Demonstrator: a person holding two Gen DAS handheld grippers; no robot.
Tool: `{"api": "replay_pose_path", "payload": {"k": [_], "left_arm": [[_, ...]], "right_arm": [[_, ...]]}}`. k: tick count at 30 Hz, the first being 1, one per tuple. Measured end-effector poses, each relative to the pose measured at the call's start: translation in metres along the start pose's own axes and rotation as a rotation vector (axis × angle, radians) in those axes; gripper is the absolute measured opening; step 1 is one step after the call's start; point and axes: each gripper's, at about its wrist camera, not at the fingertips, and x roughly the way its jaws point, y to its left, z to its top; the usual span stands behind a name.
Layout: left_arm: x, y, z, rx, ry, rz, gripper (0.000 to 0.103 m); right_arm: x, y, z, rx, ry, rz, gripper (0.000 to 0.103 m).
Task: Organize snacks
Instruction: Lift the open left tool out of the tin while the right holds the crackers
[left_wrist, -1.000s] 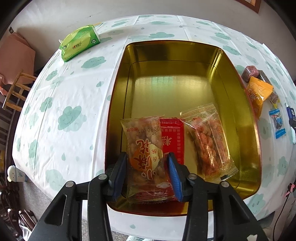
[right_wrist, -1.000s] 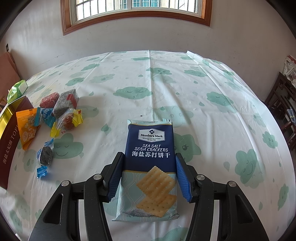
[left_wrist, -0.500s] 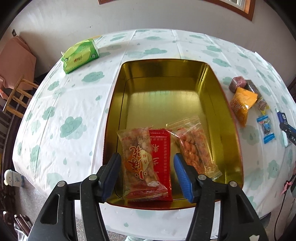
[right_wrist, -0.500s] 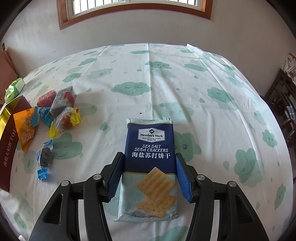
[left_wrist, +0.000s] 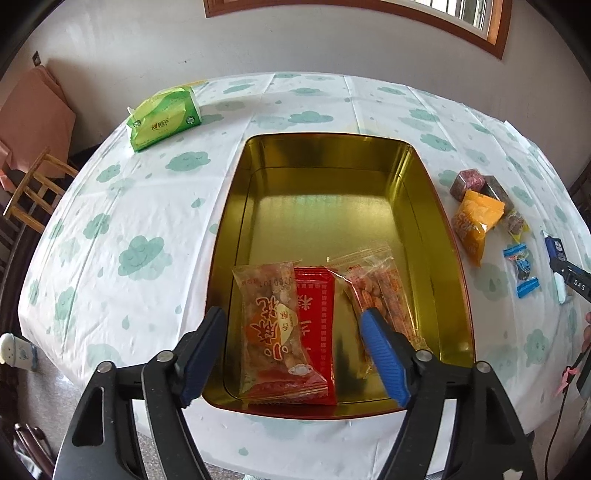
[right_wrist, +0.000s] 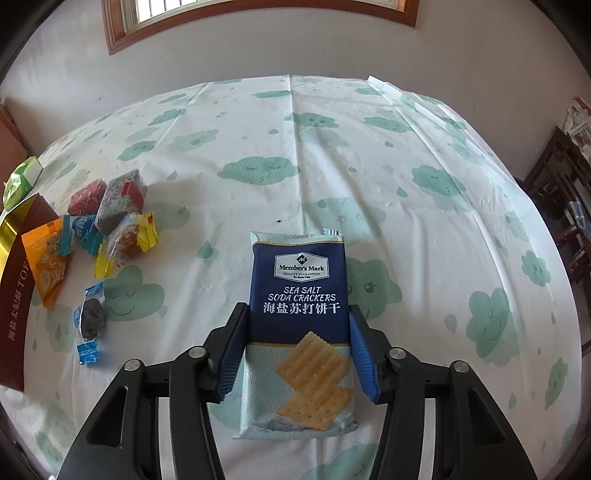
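Note:
A gold tin (left_wrist: 428, 192) sits open on the cloud-print tablecloth. Three snack packs lie at its near end: a clear orange-label pack (left_wrist: 275, 328), a red pack (left_wrist: 317, 317) and a clear peanut pack (left_wrist: 384, 291). My left gripper (left_wrist: 295, 354) is open and empty, raised above them. My right gripper (right_wrist: 297, 349) is shut on a blue sea salt soda crackers pack (right_wrist: 299, 295) that lies on the table. Loose snacks lie beside the tin: an orange bag (right_wrist: 46, 258), wrapped candies (right_wrist: 127, 240) and a blue-wrapped cookie (right_wrist: 88, 317).
A green tissue pack (left_wrist: 164, 118) lies at the table's far left. The tin's dark red outer wall (right_wrist: 16, 295) is at the left edge of the right wrist view. Wooden chairs (left_wrist: 33, 192) stand off the left side, dark furniture (right_wrist: 565, 206) off the right.
My left gripper opened, let go of the orange-label pack in the tin, and pulled back and up. My right gripper stayed on the crackers pack.

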Motion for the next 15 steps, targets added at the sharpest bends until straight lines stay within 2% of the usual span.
{"api": "replay_pose_path", "payload": {"k": [9,15], "left_arm": [[0.001,0.004,-0.004,-0.012,-0.017,-0.019,0.081],[-0.002,0.007,-0.006,-0.021,-0.054,-0.031,0.085]], "right_arm": [[-0.002,0.004,-0.001,0.027,0.027,-0.023,0.05],[-0.013,0.007,-0.006,0.071,0.023,-0.001,0.05]]}}
